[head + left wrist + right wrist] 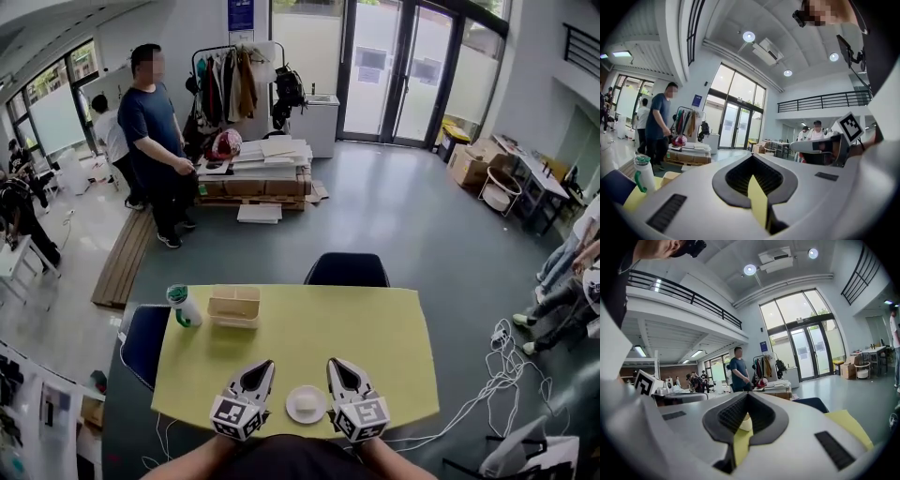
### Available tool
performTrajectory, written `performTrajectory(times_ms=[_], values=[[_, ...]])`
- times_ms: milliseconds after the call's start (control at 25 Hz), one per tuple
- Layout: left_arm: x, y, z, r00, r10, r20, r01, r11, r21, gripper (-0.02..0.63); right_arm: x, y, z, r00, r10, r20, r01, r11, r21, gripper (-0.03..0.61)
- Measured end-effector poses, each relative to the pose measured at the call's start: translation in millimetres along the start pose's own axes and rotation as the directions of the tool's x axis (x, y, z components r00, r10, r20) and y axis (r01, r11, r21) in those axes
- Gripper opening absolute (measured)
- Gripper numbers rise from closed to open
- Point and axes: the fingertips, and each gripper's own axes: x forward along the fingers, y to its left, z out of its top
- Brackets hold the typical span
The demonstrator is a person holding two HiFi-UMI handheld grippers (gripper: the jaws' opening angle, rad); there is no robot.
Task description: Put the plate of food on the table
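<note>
Left gripper [264, 365] and right gripper [335, 363] closed, plate [306, 404] between, yellow table [375, 328]

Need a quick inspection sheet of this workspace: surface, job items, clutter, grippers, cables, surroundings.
Surface: yellow table, flat.
Job's things: small white plate of food sits on the table near the front edge.
Clutter: green-capped bottle and beige box at the far left of the table.
Grippers: left gripper and right gripper have jaws together, holding nothing, one on each side of the plate.
Cables: white cables on the floor to the right; nothing seen on the table.
Surroundings: dark chair at the far side, stacked boards, people standing about.
</note>
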Motion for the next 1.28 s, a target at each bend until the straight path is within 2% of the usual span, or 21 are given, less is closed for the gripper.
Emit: performTrajectory(times_ms=[440,720,1280], values=[[-8.5,-6.0,4.9,1.0,0.0,-0.02,0.0,1.0,0.003,0.009,-11.5,8.9,1.5,1.0,0.006,-0.009,-0.006,0.999,-0.033,0.012],[-13.9,-16.0,6.1,1.0,-0.01,-0.02,0.01,1.0,0.003,0.009,-22.0,6.7,-5.8,1.0,-0.005,-0.029,0.004,1.0,-0.006,0.011],[-14.3,-23.2,3.5,1.0,-0.006,-0.019,0.006,1.0,-0.013,0.009,-29.6,5.1,-13.0,0.999,-0.016,-0.052,0.015,1.0,-0.018,0.011]])
